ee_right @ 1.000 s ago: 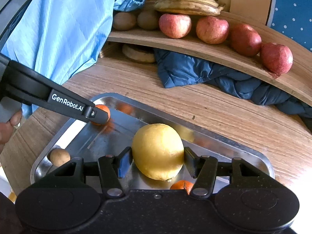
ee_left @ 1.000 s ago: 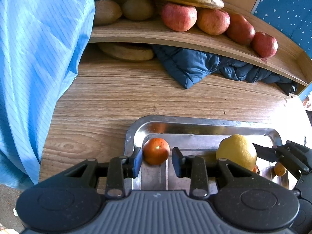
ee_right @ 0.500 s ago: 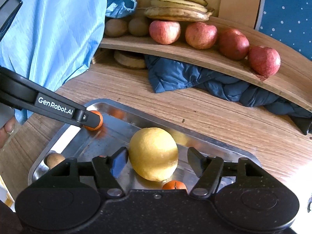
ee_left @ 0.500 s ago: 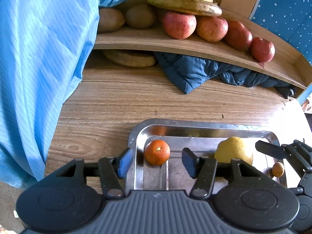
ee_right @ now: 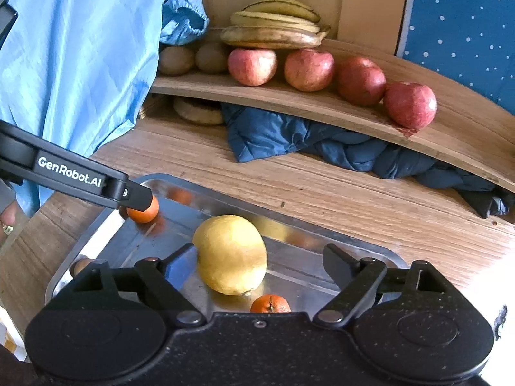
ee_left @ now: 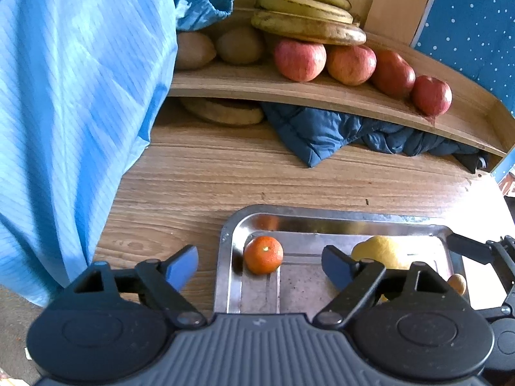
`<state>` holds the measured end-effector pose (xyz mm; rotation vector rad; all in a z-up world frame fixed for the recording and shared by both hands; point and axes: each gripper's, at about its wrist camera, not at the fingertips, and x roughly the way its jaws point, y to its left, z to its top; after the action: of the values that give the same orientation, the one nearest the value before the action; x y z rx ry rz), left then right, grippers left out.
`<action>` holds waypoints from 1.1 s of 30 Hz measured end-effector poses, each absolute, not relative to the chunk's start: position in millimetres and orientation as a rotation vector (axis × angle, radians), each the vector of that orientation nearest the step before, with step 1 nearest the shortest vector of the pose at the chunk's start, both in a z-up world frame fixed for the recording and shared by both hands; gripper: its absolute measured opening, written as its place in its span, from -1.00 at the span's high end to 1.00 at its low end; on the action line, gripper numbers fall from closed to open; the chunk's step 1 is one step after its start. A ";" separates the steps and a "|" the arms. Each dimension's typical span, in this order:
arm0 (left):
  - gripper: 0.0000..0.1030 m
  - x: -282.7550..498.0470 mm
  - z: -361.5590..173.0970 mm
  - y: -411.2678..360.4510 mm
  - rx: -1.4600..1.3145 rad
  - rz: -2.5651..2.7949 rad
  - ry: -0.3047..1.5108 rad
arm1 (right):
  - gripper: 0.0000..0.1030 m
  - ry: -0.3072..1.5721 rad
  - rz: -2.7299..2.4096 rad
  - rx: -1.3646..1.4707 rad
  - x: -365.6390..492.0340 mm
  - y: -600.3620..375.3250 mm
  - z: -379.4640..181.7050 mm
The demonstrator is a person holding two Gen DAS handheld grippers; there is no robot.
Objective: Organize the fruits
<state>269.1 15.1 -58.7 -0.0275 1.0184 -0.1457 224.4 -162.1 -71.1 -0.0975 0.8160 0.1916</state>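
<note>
An orange mandarin (ee_left: pixel 263 254) and a yellow lemon (ee_right: pixel 231 254) lie on a silver tray (ee_left: pixel 338 219). 4 red apples (ee_right: pixel 328 78) and brown-speckled yellow bananas (ee_left: pixel 307 16) sit on a brown wood-grain shelf (ee_left: pixel 322 91). Pale blue cloth (ee_left: pixel 74 103), possibly striped. Dark blue dotted wall (ee_right: pixel 463 29).

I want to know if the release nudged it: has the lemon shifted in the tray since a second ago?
Cannot tell: the lemon lies mid-tray as before; only the camera shifted. The right gripper's fingers are opening off it.
</note>
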 end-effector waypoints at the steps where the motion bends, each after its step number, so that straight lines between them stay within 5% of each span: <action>1: -0.73 268.3 -58.0 15.2 -0.028 -0.142 1.016 | -0.76 0.812 0.191 -0.094 223.4 -163.2 -70.0; 12: -0.99 257.6 -48.3 14.1 -0.012 -0.077 0.974 | -0.91 0.779 0.145 -0.068 211.8 -177.3 -57.2; 33: -0.99 196.6 -35.0 10.1 0.025 -0.057 0.864 | -0.98 0.693 0.060 -0.013 152.0 -205.5 -39.4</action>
<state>196.6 10.1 -35.0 0.0253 0.8635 -0.0574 152.0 -205.5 -39.4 -0.0132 0.6927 0.0604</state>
